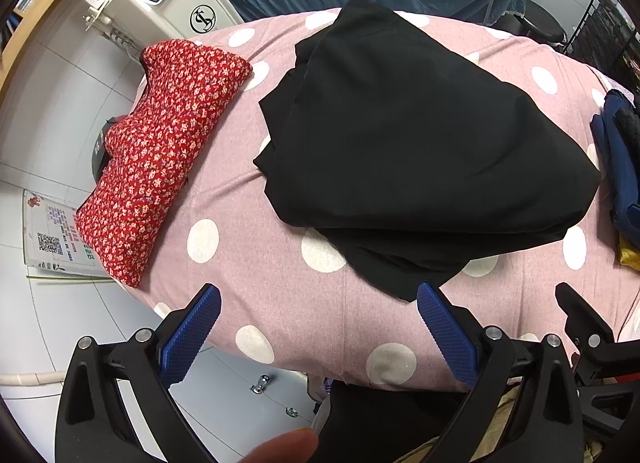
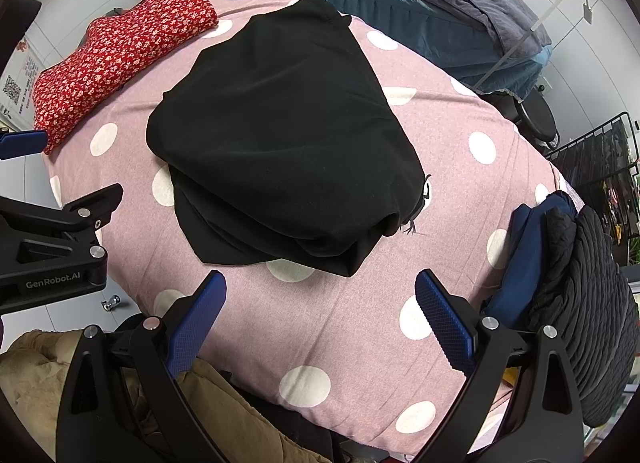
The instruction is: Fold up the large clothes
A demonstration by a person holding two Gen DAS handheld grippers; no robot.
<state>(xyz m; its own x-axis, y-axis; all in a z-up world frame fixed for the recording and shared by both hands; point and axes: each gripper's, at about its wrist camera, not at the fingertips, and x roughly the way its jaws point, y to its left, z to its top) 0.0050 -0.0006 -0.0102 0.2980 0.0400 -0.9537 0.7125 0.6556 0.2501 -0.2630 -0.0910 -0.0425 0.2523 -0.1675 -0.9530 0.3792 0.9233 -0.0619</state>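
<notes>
On the pink polka-dot bench cover [image 2: 320, 327], in the middle, the black garment [image 2: 280, 135] is laid in a rough stack of folded layers, with the red floral garment [image 2: 120, 47] set apart at the far left edge. The black cloth is judged soft, light and limp, likely to sag and slip when lifted; its loose lower corner [image 1: 400, 283] is best taken through all layers. It is matte and smooth, with uneven edges. The left gripper [image 1: 318, 327] and right gripper [image 2: 320, 319] are held wide open and empty.

Black tools [image 1: 318, 305] [image 2: 320, 289], blue textured pads [image 2: 444, 319], silver screws, "GenRobot.AI" lettering.
</notes>
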